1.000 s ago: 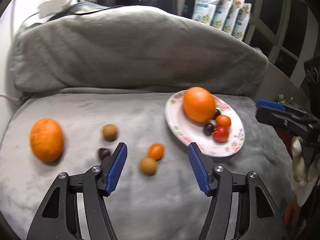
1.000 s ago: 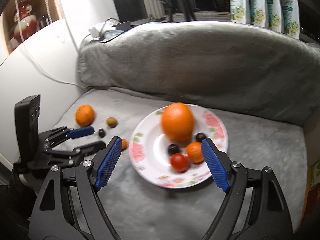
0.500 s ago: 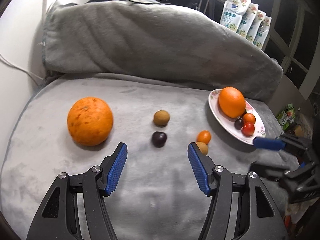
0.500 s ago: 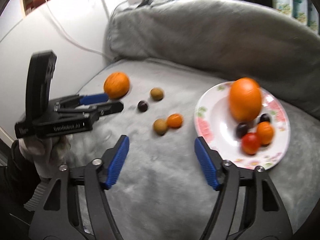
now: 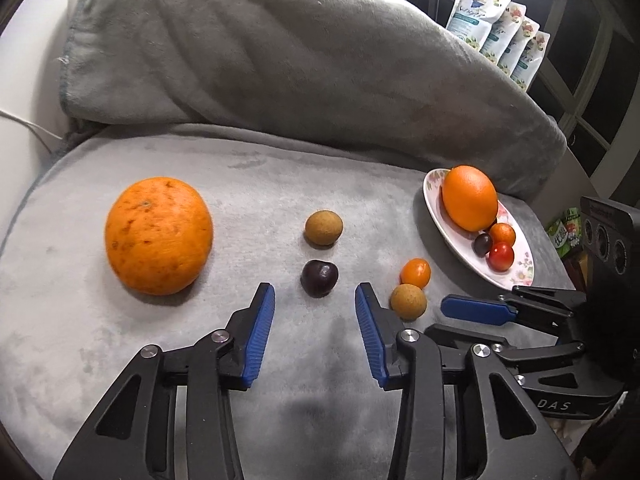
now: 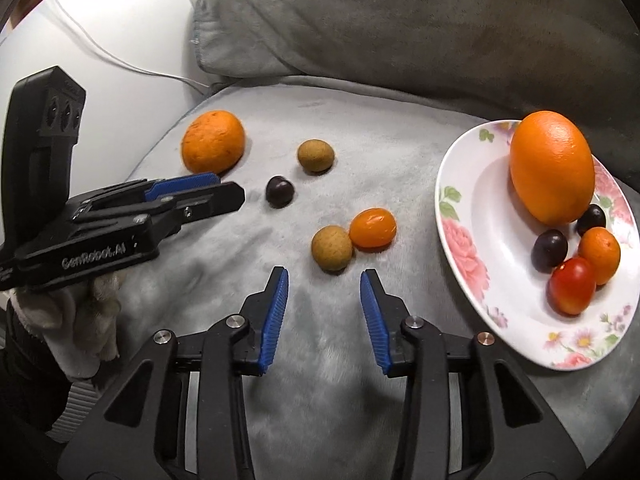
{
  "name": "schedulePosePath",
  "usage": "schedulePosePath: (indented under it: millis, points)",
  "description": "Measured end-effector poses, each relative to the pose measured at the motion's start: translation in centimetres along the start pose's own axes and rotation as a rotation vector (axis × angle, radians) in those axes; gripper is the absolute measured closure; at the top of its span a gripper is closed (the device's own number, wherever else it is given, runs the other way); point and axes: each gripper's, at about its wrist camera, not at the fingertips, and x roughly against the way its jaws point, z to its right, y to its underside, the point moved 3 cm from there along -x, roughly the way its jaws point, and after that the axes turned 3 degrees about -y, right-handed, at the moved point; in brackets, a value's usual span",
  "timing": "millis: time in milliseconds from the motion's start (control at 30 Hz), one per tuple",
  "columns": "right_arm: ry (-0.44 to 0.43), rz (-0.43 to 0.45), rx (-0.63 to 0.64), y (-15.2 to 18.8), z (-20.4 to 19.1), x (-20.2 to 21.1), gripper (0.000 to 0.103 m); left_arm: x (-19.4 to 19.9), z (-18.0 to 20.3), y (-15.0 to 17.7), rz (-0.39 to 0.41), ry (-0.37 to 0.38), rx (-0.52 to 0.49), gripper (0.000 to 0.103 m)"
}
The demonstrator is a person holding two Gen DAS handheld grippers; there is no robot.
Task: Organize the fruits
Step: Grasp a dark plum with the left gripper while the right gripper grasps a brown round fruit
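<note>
Both tongs narrowed, nothing gripped

Left tongs (image 5: 315,334) had just been closing, empty, plum (image 5: 319,278) straight ahead; right tongs (image 6: 324,312) likewise, brown fruit (image 6: 331,247) just beyond, beside the plate (image 6: 460,240).

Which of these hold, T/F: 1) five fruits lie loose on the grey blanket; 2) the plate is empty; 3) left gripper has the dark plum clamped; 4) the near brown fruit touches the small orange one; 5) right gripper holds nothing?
1) True: big orange, two brown fruits, dark plum, small orange fruit.
2) False: the plate carries five fruits.
3) False: the left gripper is open; the plum lies ahead of its tips.
4) True.
5) True: the right gripper is open, nothing between its pads.
</note>
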Motion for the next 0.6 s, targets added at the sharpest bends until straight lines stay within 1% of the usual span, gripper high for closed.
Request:
schedulePosePath:
  millis: [267,600]
  points:
    - [0.0,-0.023,-0.023,-0.6,0.1,-1.2,0.066,-1.3,-0.3,-0.2,-0.028,0.027,0.02,0.063]
    - [0.022,-0.021,-0.021,-1.4,-0.4,-2.0,0.066,-2.6,-0.5,-0.5,-0.06,0.04,0.034,0.063]
